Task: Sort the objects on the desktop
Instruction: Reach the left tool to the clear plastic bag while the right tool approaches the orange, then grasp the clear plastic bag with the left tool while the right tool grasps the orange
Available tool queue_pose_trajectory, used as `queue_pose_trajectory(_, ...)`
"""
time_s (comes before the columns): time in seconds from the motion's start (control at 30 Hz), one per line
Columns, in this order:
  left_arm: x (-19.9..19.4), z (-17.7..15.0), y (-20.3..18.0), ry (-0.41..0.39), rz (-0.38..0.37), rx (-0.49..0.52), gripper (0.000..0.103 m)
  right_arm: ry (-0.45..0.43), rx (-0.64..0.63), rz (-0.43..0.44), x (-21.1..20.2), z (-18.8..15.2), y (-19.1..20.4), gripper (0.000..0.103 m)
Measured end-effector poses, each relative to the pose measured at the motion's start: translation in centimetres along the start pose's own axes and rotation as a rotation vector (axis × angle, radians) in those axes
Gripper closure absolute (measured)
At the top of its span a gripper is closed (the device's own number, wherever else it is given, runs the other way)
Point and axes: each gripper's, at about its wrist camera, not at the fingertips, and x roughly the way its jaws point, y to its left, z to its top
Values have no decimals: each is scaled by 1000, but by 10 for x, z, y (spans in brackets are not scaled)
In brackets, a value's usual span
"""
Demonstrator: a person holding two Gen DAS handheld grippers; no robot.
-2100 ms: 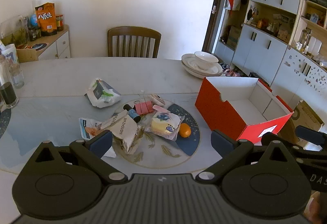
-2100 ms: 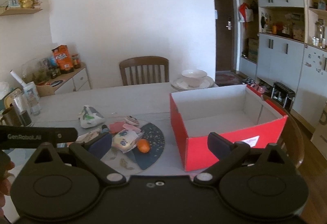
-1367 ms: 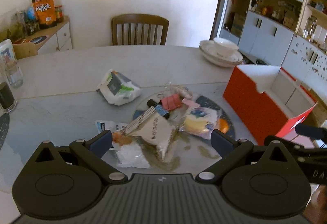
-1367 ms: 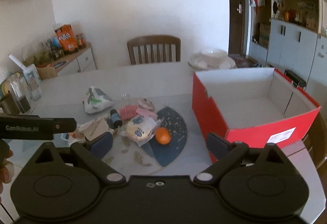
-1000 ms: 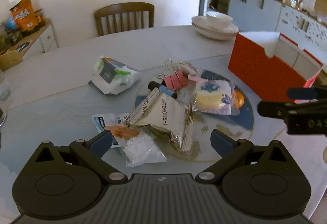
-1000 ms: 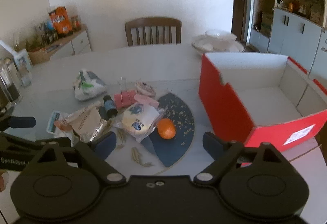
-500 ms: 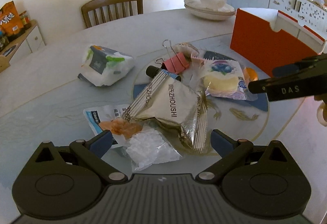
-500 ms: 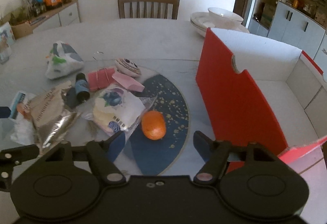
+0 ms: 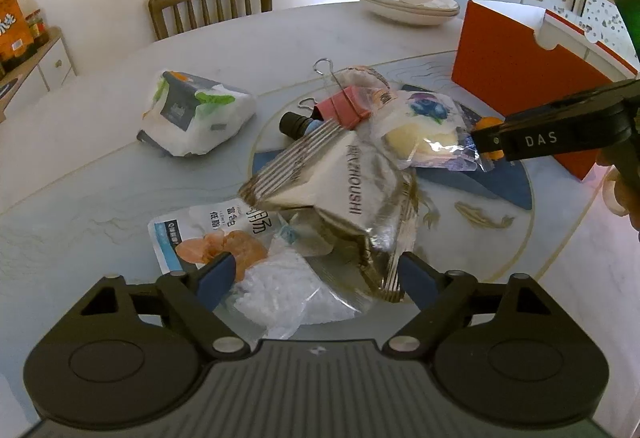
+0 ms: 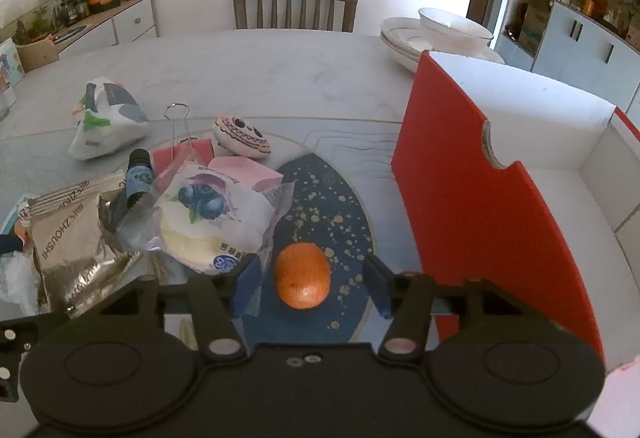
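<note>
A small orange (image 10: 303, 275) lies on the round blue-patterned mat (image 10: 336, 206). My right gripper (image 10: 312, 288) straddles it, jaws closing, with a gap still showing on both sides. Left of it lie a blueberry bun pack (image 10: 212, 214), a silver pouch (image 10: 68, 238) and a dark little bottle (image 10: 138, 174). My left gripper (image 9: 316, 274) hangs low over a clear snack bag (image 9: 288, 286) and the silver pouch's corner (image 9: 376, 250), jaws closing, pads not pressing. A pink binder clip (image 9: 344, 106) and a white tissue pack (image 9: 196, 118) lie behind.
An open red box (image 10: 480, 198) stands right of the mat. Stacked plates with a bowl (image 10: 440, 30) sit at the far right of the table and a wooden chair (image 10: 296, 2) behind it. A patterned pebble (image 10: 240, 136) and a pink block (image 10: 248, 172) lie mid-pile.
Both grippers came down and closer to the pile. The right jaws narrowed around the orange. The left jaws narrowed a little over the snack bags.
</note>
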Motion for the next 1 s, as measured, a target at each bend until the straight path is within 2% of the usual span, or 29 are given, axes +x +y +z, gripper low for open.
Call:
queue_pose_trajectory(0.07, 2, -1, 2, 14, -6, -11, 26, 6, 8, 10, 0, 0, -1, 60)
queue_pose_trajectory(0.23, 2, -4, 7, 18, -15, -33, 36, 10, 27, 24, -3, -3, -1, 65)
queue_pose_trajectory(0.3, 1, -4, 7, 16, -21, -42, 40, 14, 42, 34, -4, -3, -2, 72)
queue_pose_trajectory(0.37, 0, -5, 8, 16, -35, -50, 54, 16, 58, 37, -5, -4, -4, 73)
queue_pose_trajectory(0.63, -3, -7, 10, 14, -57, -58, 63, 6, 77, 12, -16, -11, -4, 74)
queue_pose_trajectory(0.9, -8, -11, 4, 16, -60, -69, 69, 30, 94, 21, -31, -28, -13, 73)
queue_pose_trajectory(1.0, -9, -12, 2, 19, -50, -95, 70, 41, 89, 49, -35, -33, -16, 73)
